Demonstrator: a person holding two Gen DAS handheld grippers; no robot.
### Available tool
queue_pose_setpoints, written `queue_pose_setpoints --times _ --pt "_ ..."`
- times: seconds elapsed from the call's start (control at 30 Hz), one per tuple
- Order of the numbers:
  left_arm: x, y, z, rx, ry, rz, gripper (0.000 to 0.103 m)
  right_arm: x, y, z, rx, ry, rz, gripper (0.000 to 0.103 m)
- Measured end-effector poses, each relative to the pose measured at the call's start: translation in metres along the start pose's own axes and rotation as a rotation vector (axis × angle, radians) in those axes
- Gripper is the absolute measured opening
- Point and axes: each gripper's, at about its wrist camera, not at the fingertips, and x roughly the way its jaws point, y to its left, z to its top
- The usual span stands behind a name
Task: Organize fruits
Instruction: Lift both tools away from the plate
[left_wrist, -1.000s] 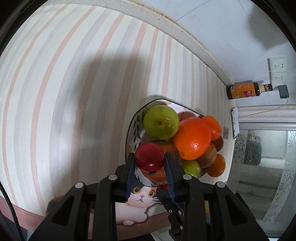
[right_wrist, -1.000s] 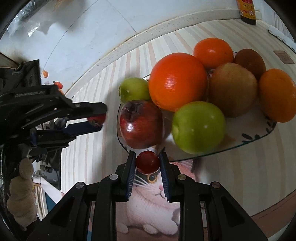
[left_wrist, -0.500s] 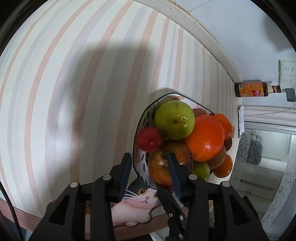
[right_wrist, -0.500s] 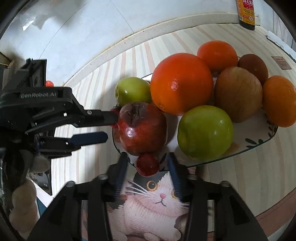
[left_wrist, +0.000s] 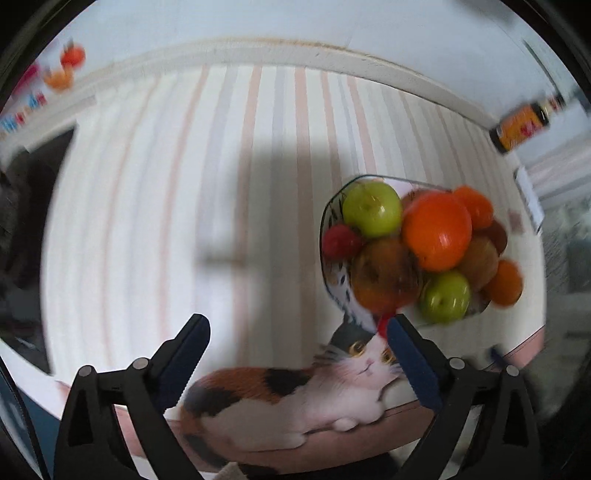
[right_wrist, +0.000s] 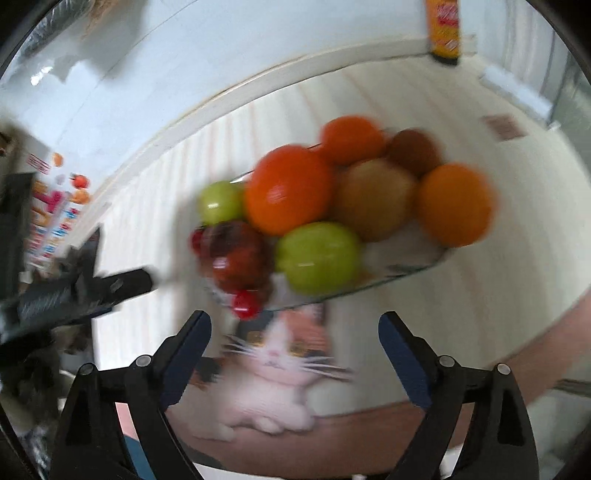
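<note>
Left wrist view, blurred: the left gripper (left_wrist: 293, 332) has its jaws spread wide with nothing between them, hanging over the striped desk (left_wrist: 177, 192) and the printed cat (left_wrist: 295, 387). Beyond the cat, to the right, the plate (left_wrist: 327, 221) is heaped with fruit: a green apple (left_wrist: 371, 209) at its far left, a small red fruit (left_wrist: 340, 240) just in front of that apple, a large orange (left_wrist: 436, 230) in the middle, and a dark red apple (left_wrist: 386, 275) at the plate's near edge. Right wrist view, also blurred: the right gripper (right_wrist: 294, 330) likewise has wide, empty jaws above the cat (right_wrist: 275, 373). Another small red fruit (right_wrist: 244, 304) sits on the plate's (right_wrist: 406, 273) near edge, touching the dark red apple (right_wrist: 236, 254). Left of the plate, the left gripper (right_wrist: 122, 284) shows as a dark shape.
</note>
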Motion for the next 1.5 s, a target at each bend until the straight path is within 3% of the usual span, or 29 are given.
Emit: queue_pose_setpoints --times 0.13,0.27,0.5,0.87,1.17,1.5 --pt "-0.021 -0.016 -0.025 0.033 -0.058 0.070 0.099 -0.029 -0.020 0.007 -0.049 -0.027 -0.115 0.098" --pt "-0.041 -0.032 -0.043 0.018 -0.109 0.094 0.099 -0.058 -0.036 0.005 -0.105 -0.068 -0.166 0.098" --pt "-0.089 -0.073 -0.082 -0.024 -0.221 0.111 0.099 -0.123 -0.056 -0.011 -0.194 -0.104 -0.126 0.098" --pt "-0.199 -0.116 -0.163 -0.062 -0.409 0.159 0.099 -0.261 -0.068 -0.059 -0.316 -0.244 -0.069 0.098" --pt "-0.251 -0.123 -0.219 -0.043 -0.455 0.165 0.099 -0.349 -0.079 -0.103 -0.302 -0.329 -0.078 0.098" --pt "-0.287 -0.129 -0.257 -0.025 -0.513 0.158 0.099 -0.398 -0.072 -0.135 -0.304 -0.376 -0.052 0.098"
